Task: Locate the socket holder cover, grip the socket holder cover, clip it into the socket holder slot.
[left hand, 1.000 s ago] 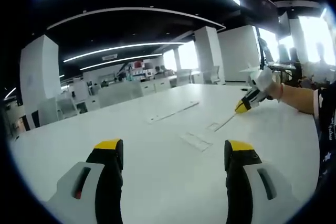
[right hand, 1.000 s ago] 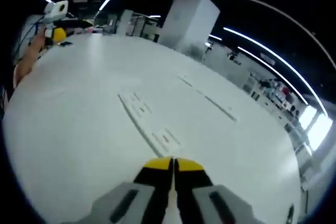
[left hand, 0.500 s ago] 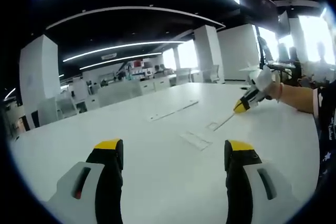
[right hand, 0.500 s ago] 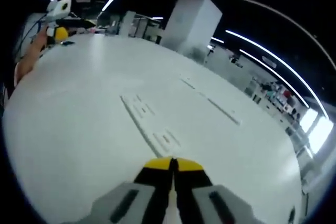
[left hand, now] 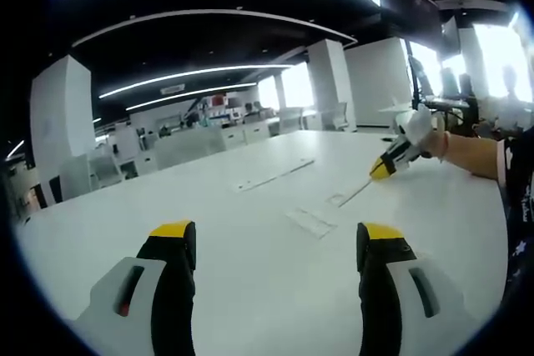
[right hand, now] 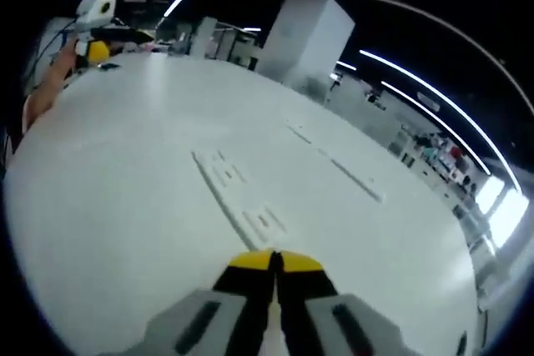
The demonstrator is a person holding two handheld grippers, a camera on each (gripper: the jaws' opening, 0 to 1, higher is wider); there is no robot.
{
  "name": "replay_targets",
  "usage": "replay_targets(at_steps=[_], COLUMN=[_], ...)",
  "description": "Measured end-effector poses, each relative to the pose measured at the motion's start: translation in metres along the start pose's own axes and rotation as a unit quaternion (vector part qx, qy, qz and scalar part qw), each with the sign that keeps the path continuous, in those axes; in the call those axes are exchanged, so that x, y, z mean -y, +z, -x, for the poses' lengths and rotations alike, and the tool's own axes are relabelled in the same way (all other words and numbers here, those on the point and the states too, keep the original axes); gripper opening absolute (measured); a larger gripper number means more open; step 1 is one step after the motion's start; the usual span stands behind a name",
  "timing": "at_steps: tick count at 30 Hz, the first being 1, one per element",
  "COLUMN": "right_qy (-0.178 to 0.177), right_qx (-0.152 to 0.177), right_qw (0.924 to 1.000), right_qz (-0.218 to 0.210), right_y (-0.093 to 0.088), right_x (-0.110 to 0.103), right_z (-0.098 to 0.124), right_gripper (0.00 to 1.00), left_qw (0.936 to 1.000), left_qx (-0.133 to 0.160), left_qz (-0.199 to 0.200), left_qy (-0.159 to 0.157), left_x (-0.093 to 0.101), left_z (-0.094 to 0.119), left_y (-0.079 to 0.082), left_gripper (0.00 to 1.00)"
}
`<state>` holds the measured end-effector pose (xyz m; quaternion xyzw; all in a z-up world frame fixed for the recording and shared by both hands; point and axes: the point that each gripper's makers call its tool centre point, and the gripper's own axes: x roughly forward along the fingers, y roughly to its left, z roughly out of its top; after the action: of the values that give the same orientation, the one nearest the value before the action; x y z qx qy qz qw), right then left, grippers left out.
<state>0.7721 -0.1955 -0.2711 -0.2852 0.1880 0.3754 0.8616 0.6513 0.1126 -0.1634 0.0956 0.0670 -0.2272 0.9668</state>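
Nearest, the left tool (left hand: 275, 243) hovers with jaws spread wide over the white tabletop (left hand: 250, 289), gripping nothing. Ahead lies the socket holder cover (left hand: 310, 223) (flat, pale), near the socket holder slot (left hand: 340, 201). Farther right, the right tool (left hand: 380, 168), jaws pressed together, hangs above the tabletop.

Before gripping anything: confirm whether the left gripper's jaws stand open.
Yes, the left gripper has its yellow-tipped jaws set wide apart over the white table.

Scene lit by ceiling light strips (left hand: 192, 72); windows (left hand: 501, 56) blown out by glare; tabletop (right hand: 150, 172) evenly bright; edges strongly curved, softened.
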Motion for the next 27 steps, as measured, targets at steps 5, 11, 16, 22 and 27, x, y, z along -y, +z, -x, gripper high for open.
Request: replay_targets(at_steps=[5,11,16,22,27], right_qy=[-0.003,-0.015,0.009,0.014,0.04], right_qx=[-0.002,-0.033,-0.065,-0.126,-0.139], right_qw=[1.0,0.9986,0.9957,0.9901,0.9889], right_qz=[0.009,0.04,0.066,0.059,0.032], right_y=[0.001,0.009,0.023,0.016,0.012], right_x=[0.0,0.011,0.013,0.012,0.006], right_z=[0.001,0.011,0.011,0.015,0.021], right_gripper=[0.04,0.04,0.04,0.04,0.04], left_qw=[1.0,1.0,1.0,0.9998,0.9998], left_qx=[-0.002,-0.003,0.001,0.012,0.016], left_qz=[-0.001,-0.002,-0.002,0.011,0.011], left_qy=[0.0,0.002,-0.001,-0.008,-0.007], left_x=[0.0,-0.002,0.001,0.004,0.004], left_z=[-0.001,-0.001,0.0,0.0,0.0], left_y=[-0.001,-0.002,-0.001,0.001,0.002], left_gripper=[0.78,0.78,0.78,0.78,0.78])
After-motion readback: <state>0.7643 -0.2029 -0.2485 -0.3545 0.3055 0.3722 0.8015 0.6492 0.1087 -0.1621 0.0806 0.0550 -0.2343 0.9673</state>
